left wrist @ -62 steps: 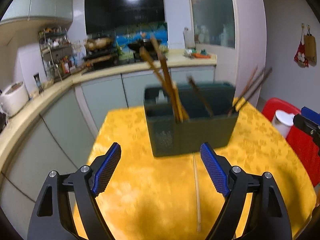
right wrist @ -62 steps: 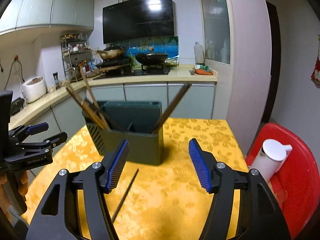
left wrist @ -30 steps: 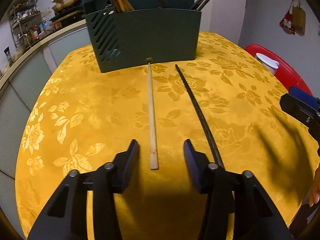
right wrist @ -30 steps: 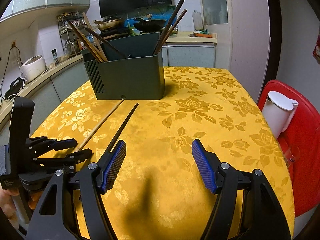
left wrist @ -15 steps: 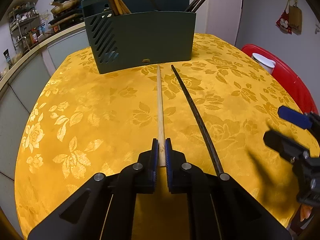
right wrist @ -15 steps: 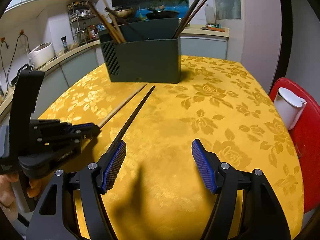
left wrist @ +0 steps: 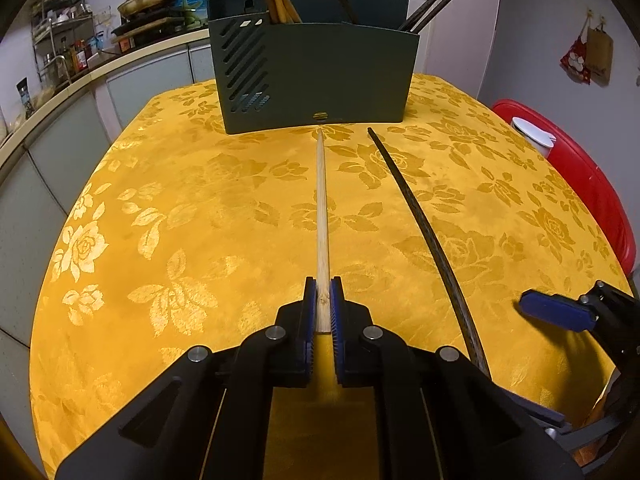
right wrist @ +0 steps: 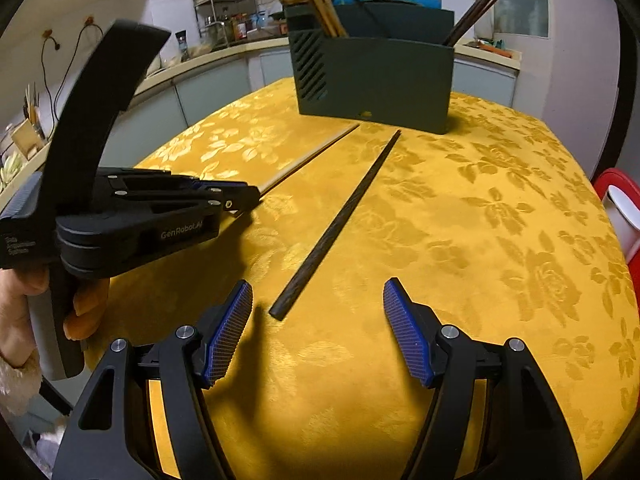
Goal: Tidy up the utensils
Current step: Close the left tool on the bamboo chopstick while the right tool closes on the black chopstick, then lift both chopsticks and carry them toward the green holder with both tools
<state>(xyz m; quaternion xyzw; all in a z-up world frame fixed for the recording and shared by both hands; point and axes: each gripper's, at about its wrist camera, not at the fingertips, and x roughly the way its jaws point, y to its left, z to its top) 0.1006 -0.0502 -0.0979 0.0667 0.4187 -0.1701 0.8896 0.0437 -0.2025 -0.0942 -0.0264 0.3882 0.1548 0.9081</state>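
Our left gripper (left wrist: pixel 323 300) has just clamped the near end of the bamboo chopstick (left wrist: pixel 322 216) on the tablecloth (left wrist: pixel 180 208) (right gripper (right wrist: pixel 318 330) open by the dark chopstick (right wrist: pixel 340 220)), ready for the holder (left wrist: pixel 316 76).

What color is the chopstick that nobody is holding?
The loose chopstick is very dark brown, almost black. The right wrist view shows it best.
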